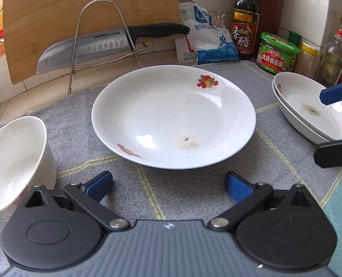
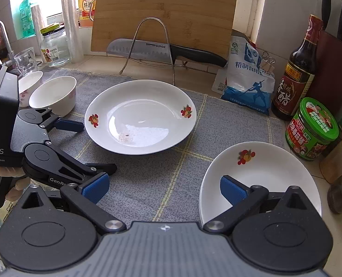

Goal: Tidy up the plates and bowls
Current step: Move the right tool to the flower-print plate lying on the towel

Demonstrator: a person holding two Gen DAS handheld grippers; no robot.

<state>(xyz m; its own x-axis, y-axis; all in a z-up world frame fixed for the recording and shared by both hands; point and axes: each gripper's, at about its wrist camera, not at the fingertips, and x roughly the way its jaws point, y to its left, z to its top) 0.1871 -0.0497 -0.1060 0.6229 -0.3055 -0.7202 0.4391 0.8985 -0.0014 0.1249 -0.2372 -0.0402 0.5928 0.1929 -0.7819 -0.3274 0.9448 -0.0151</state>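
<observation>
A large white plate (image 1: 173, 115) (image 2: 138, 115) with fruit prints lies in the middle of the grey mat. My left gripper (image 1: 168, 187) (image 2: 90, 146) is open just short of its near rim, holding nothing. Beside that gripper on the left stands a white bowl (image 1: 13, 161) (image 2: 53, 94), with a second flowered bowl (image 2: 30, 85) behind it. Two smaller stacked white plates (image 1: 309, 108) (image 2: 263, 173) sit at the right. My right gripper (image 2: 164, 188) (image 1: 335, 124) is open, with its right finger over the stack's near rim and nothing gripped.
A bamboo cutting board (image 2: 166, 11) and a knife (image 2: 161, 50) rest in a wire rack (image 2: 148, 46) at the back. A salt bag (image 2: 247, 80), vinegar bottle (image 2: 298, 73), green-lidded jar (image 2: 312, 129) and spice jars line the right. A glass jar (image 2: 55, 46) and a tumbler (image 2: 26, 61) stand at the back left.
</observation>
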